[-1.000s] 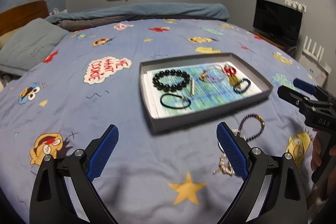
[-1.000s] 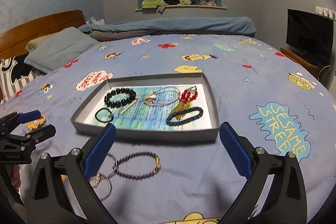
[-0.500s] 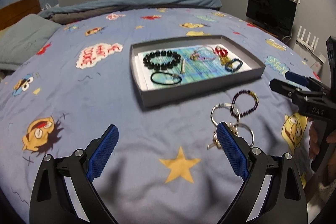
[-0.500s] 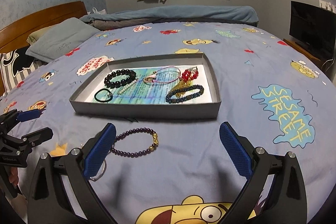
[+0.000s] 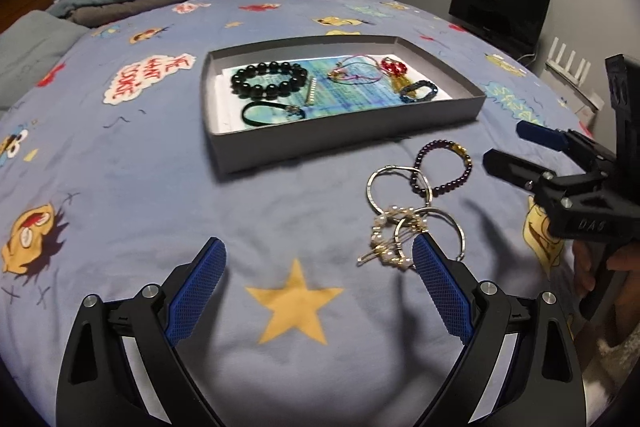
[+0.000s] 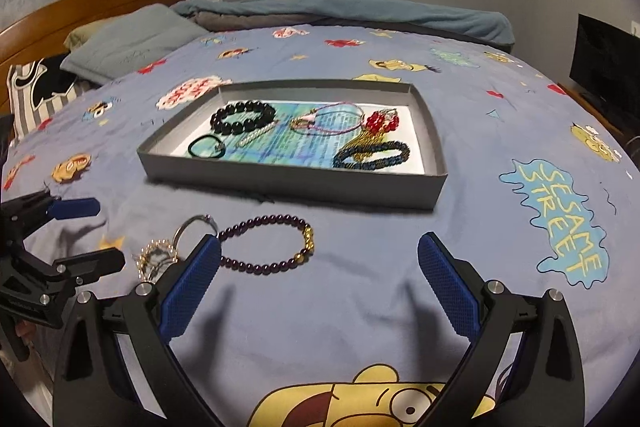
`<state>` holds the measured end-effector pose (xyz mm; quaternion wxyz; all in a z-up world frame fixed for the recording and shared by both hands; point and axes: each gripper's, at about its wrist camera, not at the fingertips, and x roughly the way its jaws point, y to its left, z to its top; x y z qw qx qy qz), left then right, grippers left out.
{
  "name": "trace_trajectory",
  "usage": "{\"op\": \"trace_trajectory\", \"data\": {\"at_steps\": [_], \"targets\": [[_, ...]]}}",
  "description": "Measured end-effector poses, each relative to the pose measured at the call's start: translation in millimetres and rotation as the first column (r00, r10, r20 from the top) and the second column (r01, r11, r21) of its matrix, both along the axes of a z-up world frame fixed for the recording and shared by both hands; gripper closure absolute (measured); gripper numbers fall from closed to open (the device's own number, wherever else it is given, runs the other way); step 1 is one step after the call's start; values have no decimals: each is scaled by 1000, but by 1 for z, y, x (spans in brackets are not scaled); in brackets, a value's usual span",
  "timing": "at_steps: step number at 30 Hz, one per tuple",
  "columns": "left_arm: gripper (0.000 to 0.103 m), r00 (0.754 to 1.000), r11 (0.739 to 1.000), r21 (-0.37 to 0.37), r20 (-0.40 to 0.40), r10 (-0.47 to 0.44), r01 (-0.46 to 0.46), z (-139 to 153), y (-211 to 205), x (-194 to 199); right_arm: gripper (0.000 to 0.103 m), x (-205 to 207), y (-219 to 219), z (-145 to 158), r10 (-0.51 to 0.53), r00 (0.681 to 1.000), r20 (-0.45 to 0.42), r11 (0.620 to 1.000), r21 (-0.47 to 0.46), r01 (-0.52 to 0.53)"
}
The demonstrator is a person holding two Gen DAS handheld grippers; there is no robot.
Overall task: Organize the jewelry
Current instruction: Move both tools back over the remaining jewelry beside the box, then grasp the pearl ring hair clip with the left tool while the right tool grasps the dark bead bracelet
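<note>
Blue bedspread point(image 5: 132, 211) — open cloth before grey tray point(image 5: 344, 139), both hand-held grippers point(image 5: 318, 287) point(image 6: 320, 279) spread wide, empty.

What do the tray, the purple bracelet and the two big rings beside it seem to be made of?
Tray: likely grey cardboard, matte, with thin folded walls. Purple bracelet: glossy round beads, perhaps glass or stone, plus a few gold-coloured, metallic-looking ones. Rings: thin silvery hoops that glint, probably metal wire.
</note>
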<state>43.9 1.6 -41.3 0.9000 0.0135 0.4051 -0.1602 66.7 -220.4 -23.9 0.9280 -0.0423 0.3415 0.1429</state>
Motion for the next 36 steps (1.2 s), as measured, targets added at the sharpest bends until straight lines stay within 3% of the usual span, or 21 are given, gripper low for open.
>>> {"op": "trace_trajectory", "data": {"at_steps": [4, 7, 14, 19, 21, 31, 36], "targets": [[9, 999, 999, 9, 25, -48, 48, 0, -12, -3, 6, 0, 1, -4, 15, 1000, -13, 1000, -15, -15], [11, 996, 996, 30, 35, -86, 85, -4, -23, -4, 16, 2, -1, -8, 17, 999, -27, 1000, -10, -17], [35, 990, 990, 64, 43, -131, 128, -13, -36, -2, 41, 9, -1, -18, 25, 997, -78, 999, 28, -23], [40, 982, 983, 50, 66, -178, 175, -11, -40, -6, 48, 12, 6, -21, 49, 996, -74, 999, 22, -47], [46, 979, 980, 70, 68, -193, 188, -13, -44, -7, 57, 15, 6, -21, 40, 996, -82, 999, 34, -38], [61, 972, 973, 80, 65, -224, 219, -17, -45, -5, 70, 32, 0, -28, 12, 993, -121, 996, 89, -1], [61, 972, 972, 78, 67, -226, 221, -16, -45, -6, 93, 35, 1, -28, 14, 991, -136, 995, 102, 0]]}}
